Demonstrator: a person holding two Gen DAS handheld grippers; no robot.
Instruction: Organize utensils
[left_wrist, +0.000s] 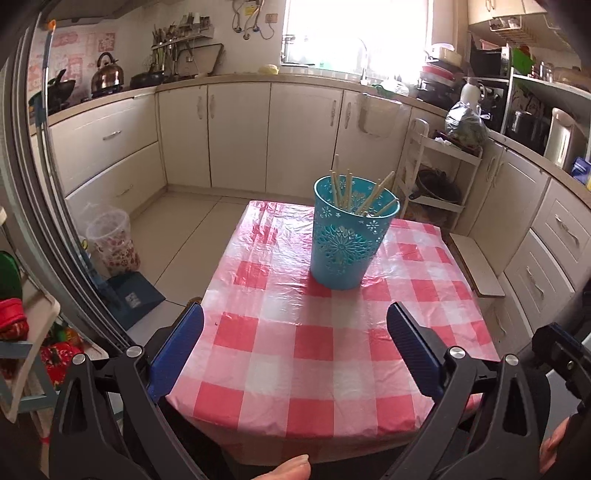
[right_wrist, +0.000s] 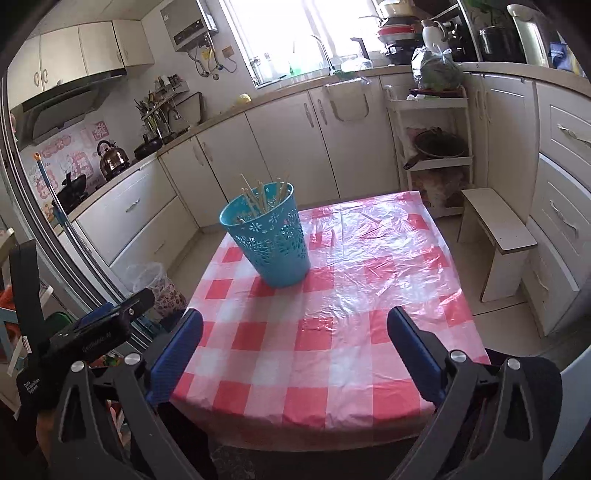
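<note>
A turquoise perforated plastic holder (left_wrist: 349, 236) stands upright on the red-and-white checked table (left_wrist: 295, 354), with several wooden chopsticks (left_wrist: 347, 188) standing in it. It also shows in the right wrist view (right_wrist: 271, 240) with the chopsticks (right_wrist: 258, 197), on the table (right_wrist: 332, 332). My left gripper (left_wrist: 295, 314) is open and empty, held over the table's near edge, well short of the holder. My right gripper (right_wrist: 295, 317) is open and empty over the near edge too. The left gripper's body (right_wrist: 92, 332) shows at the left of the right wrist view.
A small white stool (right_wrist: 495, 236) stands right of the table. A white shelf rack (left_wrist: 436, 173) stands beyond it. A clear bin (left_wrist: 112, 240) and a blue dustpan (left_wrist: 133, 291) sit on the floor at the left. Cabinets line the walls.
</note>
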